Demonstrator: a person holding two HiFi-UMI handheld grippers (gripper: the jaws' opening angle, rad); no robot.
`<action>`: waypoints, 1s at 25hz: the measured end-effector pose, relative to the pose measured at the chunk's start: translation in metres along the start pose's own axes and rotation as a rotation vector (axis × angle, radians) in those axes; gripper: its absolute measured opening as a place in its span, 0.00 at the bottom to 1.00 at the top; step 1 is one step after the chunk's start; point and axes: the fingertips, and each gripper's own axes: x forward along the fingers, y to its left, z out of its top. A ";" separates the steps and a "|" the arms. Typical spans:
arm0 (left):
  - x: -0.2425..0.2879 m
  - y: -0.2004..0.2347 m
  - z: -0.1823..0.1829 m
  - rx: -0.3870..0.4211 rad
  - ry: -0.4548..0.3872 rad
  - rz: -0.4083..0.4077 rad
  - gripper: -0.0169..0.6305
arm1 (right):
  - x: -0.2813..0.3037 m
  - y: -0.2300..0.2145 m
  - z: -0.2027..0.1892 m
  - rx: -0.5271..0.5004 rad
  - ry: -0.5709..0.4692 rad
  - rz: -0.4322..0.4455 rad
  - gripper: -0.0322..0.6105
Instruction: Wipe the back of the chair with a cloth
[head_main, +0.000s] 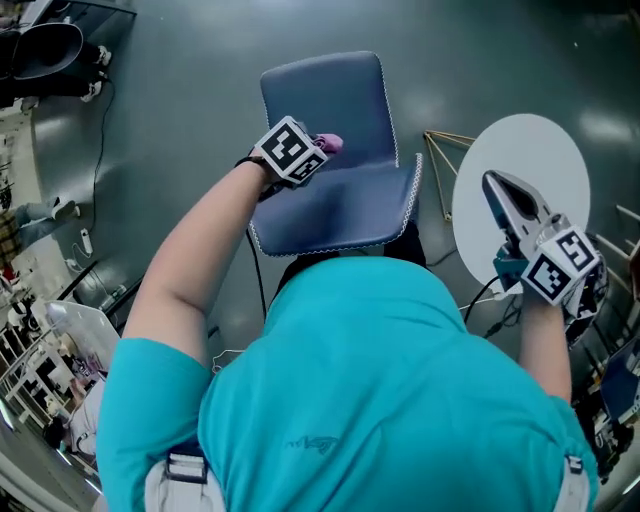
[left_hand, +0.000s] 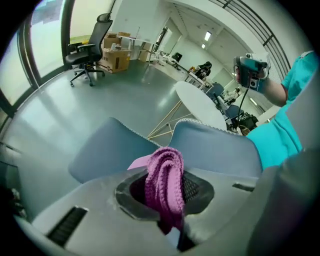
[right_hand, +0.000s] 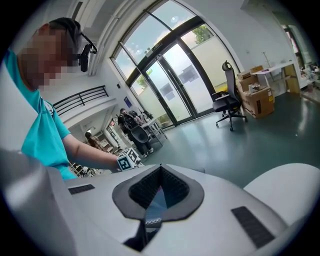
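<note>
A blue-grey chair (head_main: 330, 140) with white stitched edges stands in front of me; its back (head_main: 335, 212) is the nearer part, its seat the farther. My left gripper (head_main: 322, 148) hovers over the chair, just past the top of the back, shut on a bunched pink knitted cloth (head_main: 329, 143). In the left gripper view the cloth (left_hand: 165, 185) sticks up from between the jaws, with the chair's back (left_hand: 215, 147) and seat (left_hand: 107, 152) ahead. My right gripper (head_main: 503, 192) is held over the white round table, its jaws closed together with nothing in them.
A white round table (head_main: 545, 160) on thin gold legs (head_main: 445, 150) stands right of the chair. Cables (head_main: 255, 270) trail on the grey floor. Black office chairs (left_hand: 90, 50) and cardboard boxes (left_hand: 117, 57) stand far off. Desks and clutter line the left edge (head_main: 40, 330).
</note>
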 end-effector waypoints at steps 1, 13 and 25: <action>-0.019 0.013 -0.025 -0.002 0.027 0.044 0.12 | 0.013 0.012 0.004 -0.012 0.002 0.020 0.04; -0.043 0.051 -0.221 0.112 0.497 0.204 0.12 | 0.076 0.068 0.004 -0.065 0.069 0.121 0.04; -0.005 0.033 -0.233 0.172 0.754 0.115 0.12 | 0.056 0.045 -0.003 -0.035 0.058 0.074 0.04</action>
